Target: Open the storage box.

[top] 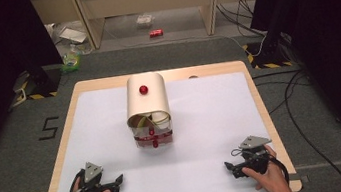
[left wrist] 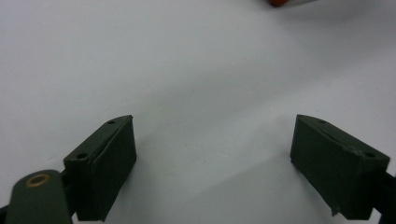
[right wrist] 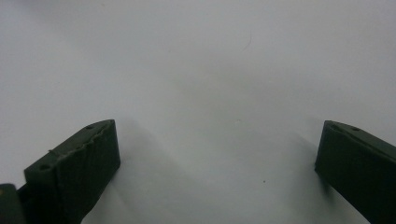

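Near the bench's (top: 212, 120) front edge, we rest left gripper (top: 111, 184) and right gripper (top: 232, 168) spread wide, empty, well short of the untouched cream bread box (top: 146, 102) at centre; nothing begun.

Matt white sheet (top: 201, 117) — wooden table (top: 252, 79)

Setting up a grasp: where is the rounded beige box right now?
In the high view, the rounded beige box stands mid-table on the white sheet, slightly left of centre, well beyond both grippers.
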Demonstrator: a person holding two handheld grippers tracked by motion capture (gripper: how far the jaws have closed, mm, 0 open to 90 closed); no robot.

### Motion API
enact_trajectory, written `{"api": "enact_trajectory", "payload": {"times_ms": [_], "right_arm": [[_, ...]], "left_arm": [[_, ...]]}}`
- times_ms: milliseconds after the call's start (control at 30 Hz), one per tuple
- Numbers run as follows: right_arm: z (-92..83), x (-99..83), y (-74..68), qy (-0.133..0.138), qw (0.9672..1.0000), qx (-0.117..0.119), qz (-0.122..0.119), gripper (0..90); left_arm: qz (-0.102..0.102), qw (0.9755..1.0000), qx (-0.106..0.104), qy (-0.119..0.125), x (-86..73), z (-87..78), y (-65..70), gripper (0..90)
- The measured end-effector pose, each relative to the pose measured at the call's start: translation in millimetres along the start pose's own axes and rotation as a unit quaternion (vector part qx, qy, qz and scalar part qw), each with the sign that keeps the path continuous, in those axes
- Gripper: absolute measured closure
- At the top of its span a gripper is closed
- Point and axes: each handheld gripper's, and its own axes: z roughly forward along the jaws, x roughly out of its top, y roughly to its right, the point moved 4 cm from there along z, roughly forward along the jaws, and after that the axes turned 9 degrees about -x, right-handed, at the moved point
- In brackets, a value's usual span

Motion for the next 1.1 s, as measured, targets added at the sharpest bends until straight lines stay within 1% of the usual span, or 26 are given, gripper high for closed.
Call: {"api": "enact_trajectory", "payload": {"times_ms": [267, 433, 533, 567, 700, 767, 800, 833, 867, 900, 933, 967, 1000, 1100], "right_arm": [[0.0, 0.0, 0.3, 0.001, 1.0, 0.0, -0.003, 0.2], [0.0, 0.0, 0.1, 0.0, 1.0, 0.0, 0.0, 0.3], [0.1, 0.2, 0.4, 0.001, 1.0, 0.0, -0.002, 0.3], [-0.1, 0.0, 0.1, 0.0, 1.0, 0.0, 0.0, 0.3], [0.0, 0.1, 0.3, 0.001, 1.0, 0.0, -0.002, 0.3], [0.0, 0.1, 0.3, 0.001, 1.0, 0.0, -0.002, 0.3], [0.0, 0.1, 0.3, 0.001, 1.0, 0.0, -0.002, 0.3], [0.0, 0.1, 0.4, 0.001, 1.0, 0.0, -0.003, 0.3], [0.0, 0.1, 0.4, 0.001, 1.0, 0.0, -0.003, 0.3], [0.0, 0.1, 0.4, 0.001, 1.0, 0.0, -0.003, 0.3], [0.0, 0.1, 0.4, 0.001, 1.0, 0.0, -0.003, 0.3], [-0.1, 0.0, 0.1, 0.0, 1.0, 0.0, 0.0, 0.3], [-0.1, 0.0, 0.1, 0.0, 1.0, 0.0, 0.0, 0.3], [0.0, 0.1, 0.3, 0.001, 1.0, 0.0, -0.003, 0.3]], "left_arm": [[0.0, 1.0, 0.0, -0.001, 0.2, -0.4, 0.0, 13.8], [0.007, 1.0, 0.003, 0.001, 0.6, -1.3, 1.6, 15.2], [0.006, 0.9999, -0.008, 0.013, 2.5, -2.7, 4.6, 15.2], [0.009, 0.9995, -0.015, 0.026, 6.6, -5.1, 8.4, 15.2], [0.032, 0.9981, -0.024, 0.047, 16.4, -10.0, 21.2, 15.1], [0.041, 0.9973, -0.031, 0.053, 19.7, -10.4, 27.6, 15.1], [0.041, 0.9973, -0.031, 0.053, 19.7, -10.4, 27.6, 15.1], [0.047, 0.9964, -0.038, 0.059, 22.4, -9.9, 33.6, 15.1], [0.054, 0.996, -0.037, 0.06, 23.8, -10.0, 35.7, 15.1], [0.053, 0.9956, -0.044, 0.063, 24.8, -9.0, 39.2, 15.1], [0.053, 0.9956, -0.044, 0.063, 24.8, -9.0, 39.2, 15.2], [0.06, 0.9948, -0.048, 0.067, 27.3, -8.3, 44.2, 15.1], [0.06, 0.9948, -0.048, 0.067, 27.3, -8.3, 44.2, 15.2], [0.068, 0.9925, -0.058, 0.084, 33.9, -8.0, 53.9, 15.1]]}}
